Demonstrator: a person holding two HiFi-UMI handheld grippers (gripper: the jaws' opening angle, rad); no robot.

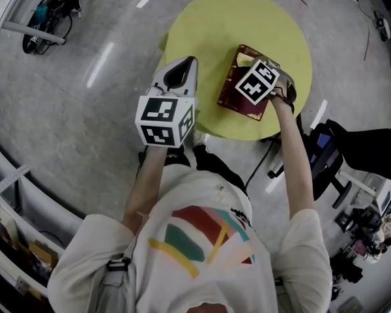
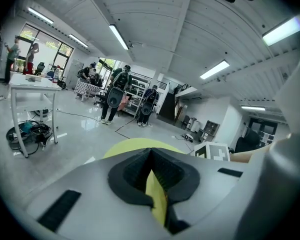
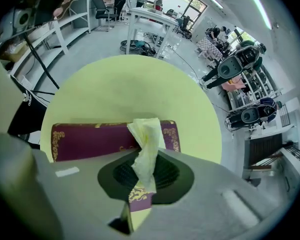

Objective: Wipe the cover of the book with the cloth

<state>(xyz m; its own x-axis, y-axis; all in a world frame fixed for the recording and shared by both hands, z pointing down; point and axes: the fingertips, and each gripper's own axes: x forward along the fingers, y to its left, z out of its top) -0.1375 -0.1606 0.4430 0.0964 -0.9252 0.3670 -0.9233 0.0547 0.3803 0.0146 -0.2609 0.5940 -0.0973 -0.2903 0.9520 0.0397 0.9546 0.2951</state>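
A maroon book (image 1: 233, 93) with gold corner ornaments lies on the round yellow table (image 1: 208, 25), near its front right edge. My right gripper (image 1: 254, 67) hovers over the book, shut on a pale yellow cloth (image 3: 145, 144). The cloth's bunched free end sticks out past the jaws, above the book's cover (image 3: 90, 140). My left gripper (image 1: 180, 70) hangs over the table's left front edge, shut with nothing in it. In the left gripper view the jaws (image 2: 151, 179) are pressed together and point level across the room, with only a strip of the table (image 2: 140, 145) showing.
A white desk (image 1: 0, 5) with a bundle of cables and gear (image 1: 49, 12) under it stands at the far left. A black office chair (image 1: 352, 149) is to the right of the table. Shelving (image 1: 13, 240) runs along the lower left. Several people (image 2: 117, 96) stand far off.
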